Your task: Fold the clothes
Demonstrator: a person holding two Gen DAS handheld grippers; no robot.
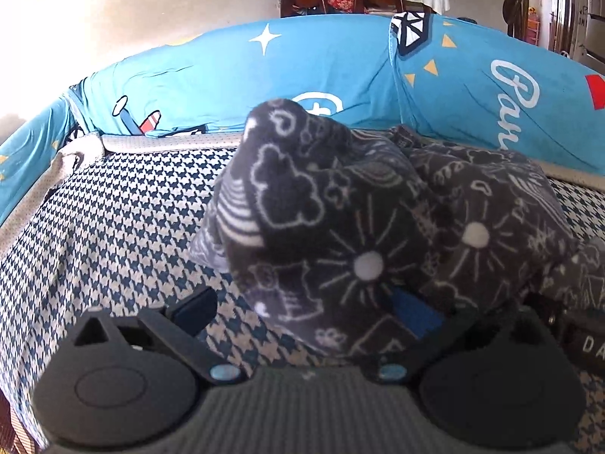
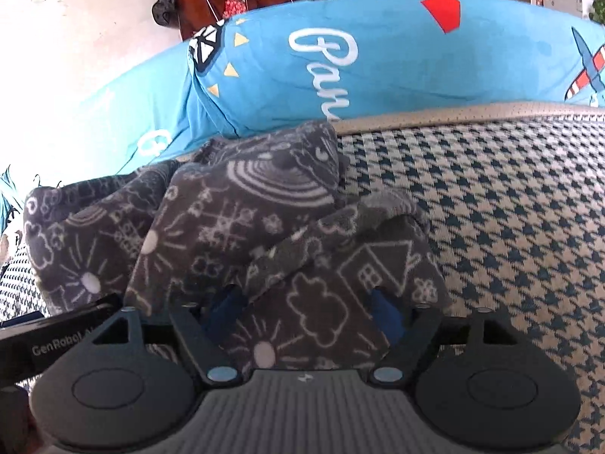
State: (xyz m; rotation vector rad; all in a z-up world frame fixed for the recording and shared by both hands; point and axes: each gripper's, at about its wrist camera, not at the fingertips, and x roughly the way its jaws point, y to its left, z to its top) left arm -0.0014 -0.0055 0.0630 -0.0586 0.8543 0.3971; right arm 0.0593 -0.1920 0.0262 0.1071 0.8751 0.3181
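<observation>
Both claws, left [image 1: 302, 310] and right [image 2: 306, 314], wide apart, seemingly ungripped grey fleece [image 2: 234, 219] between

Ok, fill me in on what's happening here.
A person is folding a dark grey printed fleece garment on a houndstooth-covered surface, one tool in each hand. Both tools are at the near edge of the bunched cloth. The left tool and the right tool both stand wide open with fabric lying between the fingers, not pinched. A blue printed cushion lies behind.
</observation>
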